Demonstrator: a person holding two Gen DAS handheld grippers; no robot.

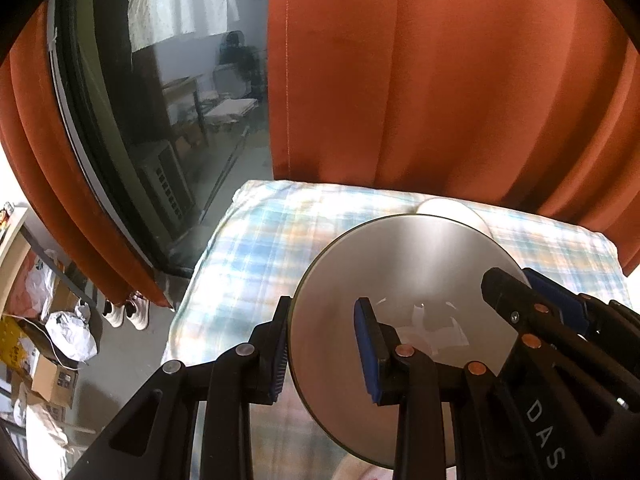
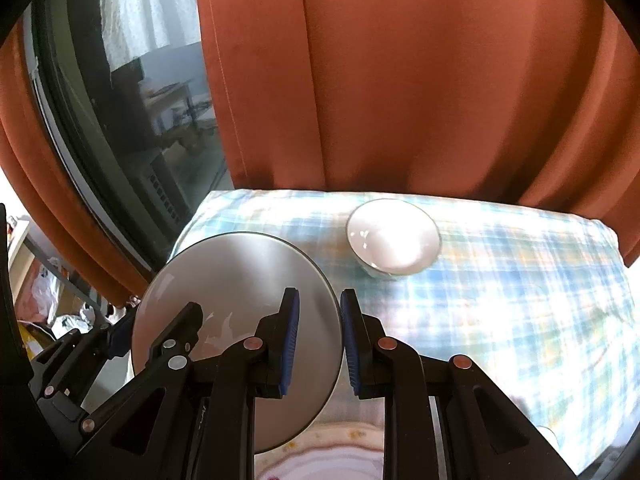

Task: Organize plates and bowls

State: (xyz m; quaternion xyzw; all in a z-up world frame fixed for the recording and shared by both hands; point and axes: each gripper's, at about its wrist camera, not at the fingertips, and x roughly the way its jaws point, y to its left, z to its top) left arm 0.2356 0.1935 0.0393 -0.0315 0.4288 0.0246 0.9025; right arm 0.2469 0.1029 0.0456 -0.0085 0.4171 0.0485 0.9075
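A round grey plate (image 1: 400, 264) hangs tilted in the air above the table, held at opposite rims. My left gripper (image 1: 324, 308) is shut on its left rim, with the blue pads (image 1: 366, 344) on either face. My right gripper (image 2: 320, 296) is shut on the right rim of the same plate (image 2: 240, 268). Each view also shows the other gripper at the plate's far side: the right gripper (image 1: 520, 280) and the left gripper (image 2: 160, 320). A white bowl (image 2: 394, 236) stands upright on the cloth beyond; in the left wrist view the bowl (image 1: 452, 210) is mostly hidden behind the plate.
A blue plaid cloth (image 2: 520, 300) covers the table. A flower-patterned plate (image 2: 320, 460) lies under the grey one at the near edge. Orange curtains (image 2: 400, 80) and a dark window (image 1: 160, 120) stand behind. Boxes, bags and shoes (image 1: 124, 312) crowd the floor on the left.
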